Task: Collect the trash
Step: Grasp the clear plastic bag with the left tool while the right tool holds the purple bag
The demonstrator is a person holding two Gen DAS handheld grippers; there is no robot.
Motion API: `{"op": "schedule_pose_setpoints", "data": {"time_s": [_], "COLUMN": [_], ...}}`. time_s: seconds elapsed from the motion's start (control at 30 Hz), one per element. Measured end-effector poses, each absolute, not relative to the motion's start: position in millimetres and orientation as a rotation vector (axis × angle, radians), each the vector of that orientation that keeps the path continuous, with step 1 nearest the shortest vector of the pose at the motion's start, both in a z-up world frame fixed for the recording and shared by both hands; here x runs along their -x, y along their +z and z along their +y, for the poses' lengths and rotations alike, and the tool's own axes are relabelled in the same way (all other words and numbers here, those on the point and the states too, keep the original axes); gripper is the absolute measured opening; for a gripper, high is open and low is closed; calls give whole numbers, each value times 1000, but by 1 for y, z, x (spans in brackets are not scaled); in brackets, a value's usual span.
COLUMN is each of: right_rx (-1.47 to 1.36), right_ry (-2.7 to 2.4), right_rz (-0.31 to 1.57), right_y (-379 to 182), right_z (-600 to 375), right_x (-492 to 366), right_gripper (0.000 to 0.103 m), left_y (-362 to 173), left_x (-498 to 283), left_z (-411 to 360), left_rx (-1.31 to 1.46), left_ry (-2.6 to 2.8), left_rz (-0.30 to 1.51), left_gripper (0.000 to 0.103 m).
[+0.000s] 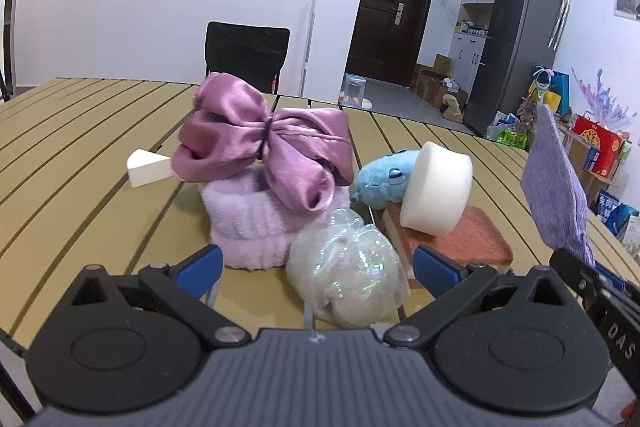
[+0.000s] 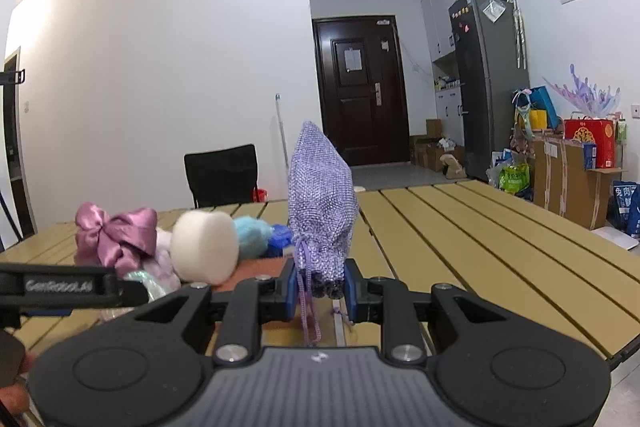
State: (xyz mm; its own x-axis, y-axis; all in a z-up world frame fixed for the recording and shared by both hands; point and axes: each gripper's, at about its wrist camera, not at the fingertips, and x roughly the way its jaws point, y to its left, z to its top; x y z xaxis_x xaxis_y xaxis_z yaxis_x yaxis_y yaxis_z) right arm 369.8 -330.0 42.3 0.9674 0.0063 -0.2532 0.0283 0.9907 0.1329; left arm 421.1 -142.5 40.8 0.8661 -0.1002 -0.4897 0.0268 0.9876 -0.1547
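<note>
My right gripper (image 2: pixel 320 287) is shut on the neck of a purple drawstring pouch (image 2: pixel 322 203), which stands up from the jaws above the table; the same pouch (image 1: pixel 556 187) shows at the right of the left wrist view. My left gripper (image 1: pixel 316 271) stands open, its blue pads on either side of a crinkled clear plastic wrap bundle (image 1: pixel 348 271) without pressing it. Behind the bundle lie a lilac fluffy headband (image 1: pixel 248 223) with a pink satin bow (image 1: pixel 264 143), a blue plush toy (image 1: pixel 380 183), a white round sponge (image 1: pixel 436 187) and an orange scouring pad (image 1: pixel 468 239).
A white wedge sponge (image 1: pixel 146 167) lies to the left on the slatted tan table (image 1: pixel 80 131). A black chair (image 1: pixel 246 53) stands at the far edge. Beyond are a dark door (image 2: pixel 360 91), a grey fridge (image 2: pixel 488 83) and boxes and bags on the right.
</note>
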Motion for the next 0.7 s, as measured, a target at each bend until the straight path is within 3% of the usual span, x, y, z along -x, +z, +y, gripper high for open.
{"op": "schedule_pose_setpoints", "data": {"time_s": [0.2,0.33,0.53,0.7], "right_rx": [-128,-116,-114,-109], "right_ry": [-6,11,17,25], "right_rz": [279,278,275,269], "right_y": [34,34,36,39], "right_z": [-330,-330,-329,-332], "right_x": [-373,-373,-373,-365], "right_gripper": [22,22,22,22], "left_y": [32,24,21,26], "left_x": [-425,-426,-426,-419], "left_z": [-160,-165,-156,-149], "left_rx": [94,94,145,146], "left_ry": [-54,-71,-78,-80], "left_rz": [501,529,536,505], "left_gripper": [99,65,47,44]}}
